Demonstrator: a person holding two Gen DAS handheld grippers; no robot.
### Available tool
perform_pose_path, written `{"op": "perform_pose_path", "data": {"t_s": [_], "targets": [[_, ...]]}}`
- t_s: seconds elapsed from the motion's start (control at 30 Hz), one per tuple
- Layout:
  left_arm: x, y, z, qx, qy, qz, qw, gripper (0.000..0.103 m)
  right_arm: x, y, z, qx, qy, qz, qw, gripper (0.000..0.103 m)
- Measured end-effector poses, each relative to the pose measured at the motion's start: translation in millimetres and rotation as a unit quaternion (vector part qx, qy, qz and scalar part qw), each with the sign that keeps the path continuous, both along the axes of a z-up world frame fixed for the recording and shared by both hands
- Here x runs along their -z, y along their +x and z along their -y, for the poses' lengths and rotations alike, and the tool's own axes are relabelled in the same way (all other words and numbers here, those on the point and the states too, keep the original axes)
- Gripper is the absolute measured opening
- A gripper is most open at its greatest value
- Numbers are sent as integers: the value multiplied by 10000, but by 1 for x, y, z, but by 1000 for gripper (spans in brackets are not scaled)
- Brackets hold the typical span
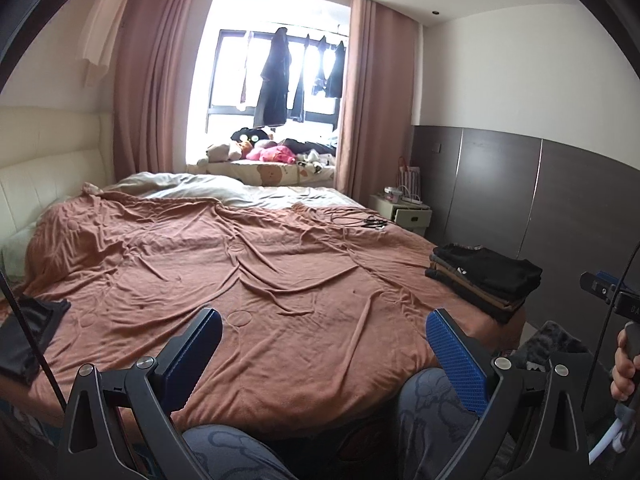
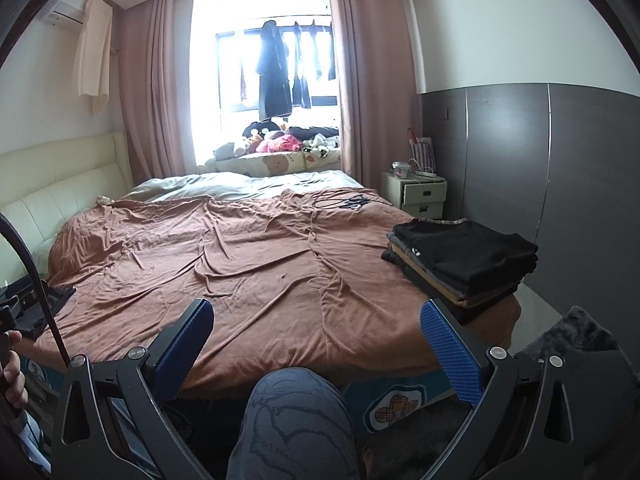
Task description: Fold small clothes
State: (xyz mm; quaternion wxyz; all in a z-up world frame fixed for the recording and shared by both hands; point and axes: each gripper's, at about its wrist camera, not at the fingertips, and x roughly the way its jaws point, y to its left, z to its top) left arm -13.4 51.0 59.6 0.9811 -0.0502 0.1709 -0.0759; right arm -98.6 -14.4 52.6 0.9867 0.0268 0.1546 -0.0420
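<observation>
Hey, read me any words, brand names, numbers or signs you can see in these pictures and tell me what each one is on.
"BA": cut-off letters on the black bar of the right gripper, at the right edge of the left wrist view; the rest is out of frame.
White mark on a folded garment in the stack of clothes: too small to read.
Badge on the bed base: a picture, no readable words.

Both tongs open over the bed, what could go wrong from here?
1. The folded stack sits at the bed's right edge; a bump from the right tongs might tip it off.
2. Loose cables on the blanket could snag.
3. The dark garment lies near the left edge, an awkward reach.
</observation>
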Motion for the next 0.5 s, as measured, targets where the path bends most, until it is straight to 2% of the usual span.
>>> {"op": "perform_pose_path", "data": {"t_s": [0.2,0.5], "targets": [[17,-5,-1,-195,48,-96,9998,102,15,0,-9,-103,-26,-172,9998,103],[24,-9,1,-219,109,-5,9997,102,8,0,-8,-156,-197,-240,9994,103]]}}
